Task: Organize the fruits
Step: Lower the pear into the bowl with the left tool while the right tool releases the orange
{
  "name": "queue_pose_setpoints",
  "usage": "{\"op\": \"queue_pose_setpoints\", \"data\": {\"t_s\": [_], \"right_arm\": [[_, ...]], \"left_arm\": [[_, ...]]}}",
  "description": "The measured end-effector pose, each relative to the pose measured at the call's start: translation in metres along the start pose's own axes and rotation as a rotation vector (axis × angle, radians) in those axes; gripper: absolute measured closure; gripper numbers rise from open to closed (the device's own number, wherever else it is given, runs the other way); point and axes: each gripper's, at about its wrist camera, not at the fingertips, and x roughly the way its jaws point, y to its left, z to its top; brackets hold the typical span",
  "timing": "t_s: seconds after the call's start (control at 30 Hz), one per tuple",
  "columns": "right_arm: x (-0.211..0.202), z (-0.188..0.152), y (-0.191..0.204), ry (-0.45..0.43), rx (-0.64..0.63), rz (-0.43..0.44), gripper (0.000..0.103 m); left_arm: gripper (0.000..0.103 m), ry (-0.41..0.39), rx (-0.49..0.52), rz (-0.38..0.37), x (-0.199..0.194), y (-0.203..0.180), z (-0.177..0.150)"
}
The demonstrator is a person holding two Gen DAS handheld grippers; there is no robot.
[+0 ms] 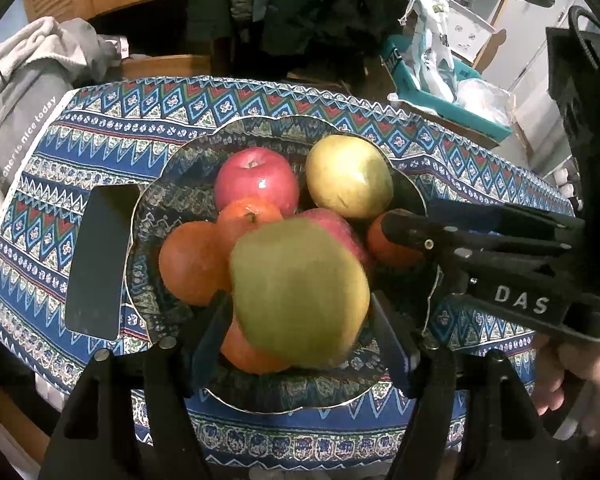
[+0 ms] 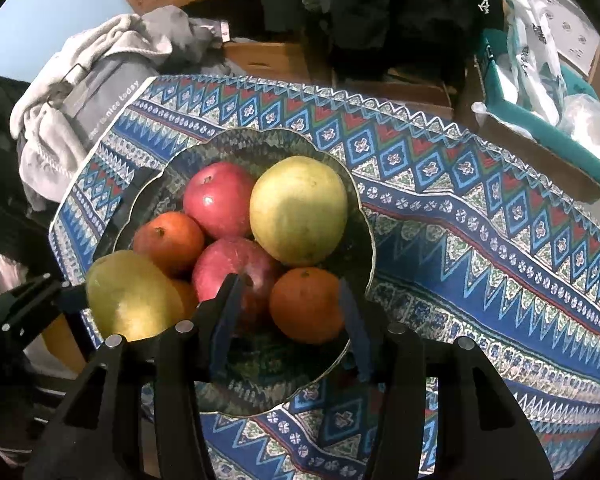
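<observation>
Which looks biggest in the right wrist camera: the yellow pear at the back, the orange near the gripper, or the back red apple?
1. yellow pear
2. back red apple and orange: too alike to rank; the orange sits nearer the camera.

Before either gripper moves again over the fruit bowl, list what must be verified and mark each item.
1. Left gripper grip on the yellow-green round fruit: cannot tell; the fruit is between the fingers, pad contact unclear.
2. Right gripper free of the round orange: ok; jaws open, a gap beside the orange.
3. Scalloped glass bowl flat on the blue patterned tablecloth: ok.
4. Free spot under the yellow-green fruit: not ok; another orange and a red apple lie beneath.
5. Grippers apart: ok.
</observation>
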Motion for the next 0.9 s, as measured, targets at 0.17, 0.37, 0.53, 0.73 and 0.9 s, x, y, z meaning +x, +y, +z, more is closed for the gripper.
{"op": "queue_pose_setpoints", "data": {"t_s": [0.17,0.37,0.53,0.73,0.9], "right_arm": [[-0.007,0.001,-0.001,-0.009,0.011,0.003,0.047],[-0.023,0.004,0.003,-0.045,0.004,-0.012,0.046],[-0.042,0.008,0.011,-0.089,-0.027,-0.061,0.041],[-0.068,0.009,0.017,-0.139,-0.053,-0.127,0.038],[-0.093,0.007,0.022,-0.184,-0.060,-0.149,0.036]], "left_arm": [[0.025,-0.003,0.002,0.014,-0.003,-0.001,-0.001],[0.025,-0.019,-0.007,0.013,-0.014,-0.002,0.000],[0.025,-0.044,0.000,0.021,-0.026,-0.005,0.001],[0.025,-0.069,0.001,0.022,-0.041,-0.007,0.003],[0.025,-0.105,0.013,0.025,-0.058,-0.012,0.005]]}}
